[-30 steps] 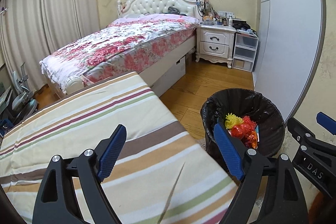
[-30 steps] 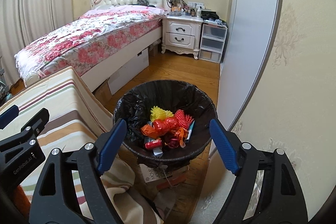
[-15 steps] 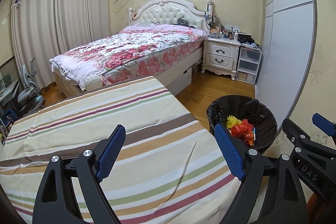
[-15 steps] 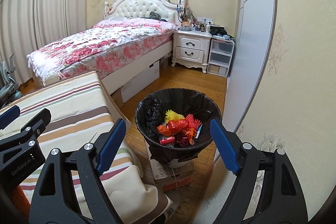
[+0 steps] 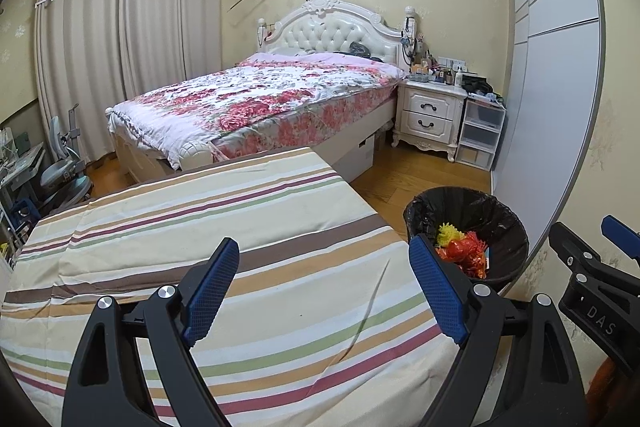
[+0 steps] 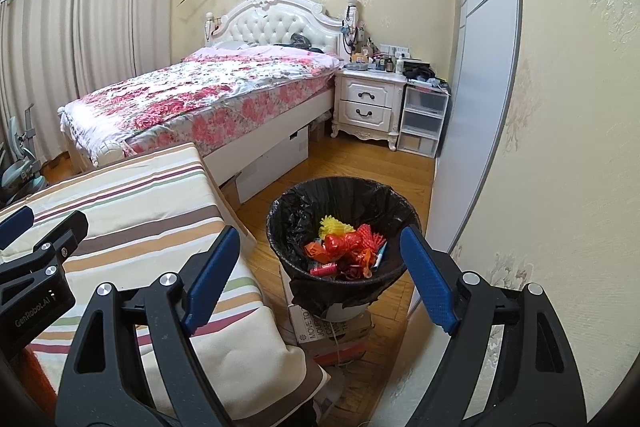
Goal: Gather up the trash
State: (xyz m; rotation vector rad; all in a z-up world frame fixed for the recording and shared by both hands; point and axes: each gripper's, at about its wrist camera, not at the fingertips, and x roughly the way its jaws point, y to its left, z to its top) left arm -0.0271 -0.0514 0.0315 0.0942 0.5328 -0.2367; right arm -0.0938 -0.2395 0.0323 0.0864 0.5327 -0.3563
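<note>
Left wrist view: your left gripper (image 5: 324,291) has its fingers (image 5: 210,285) spread wide with nothing between them, hanging over the striped cloth (image 5: 208,227). The bin (image 5: 502,211) sits just past the right fingertip, off the cloth's edge, and the trash (image 5: 460,251) is a red, orange and yellow pile down inside the black liner. Your right gripper (image 5: 600,267) pokes in further right of that finger, beside the bin. The bed (image 5: 260,103) is way out ahead of the fingers.

Right wrist view: your right gripper (image 6: 320,275) is also wide apart and holding nothing. The bin (image 6: 288,219) shows right between the two fingers (image 6: 426,277), just beyond the tips, with the trash (image 6: 346,247) inside it. The cloth (image 6: 132,195) runs under the left finger, and your left gripper (image 6: 36,251) shows further left, over the cloth. The bin stands on a box (image 6: 320,323).
</note>
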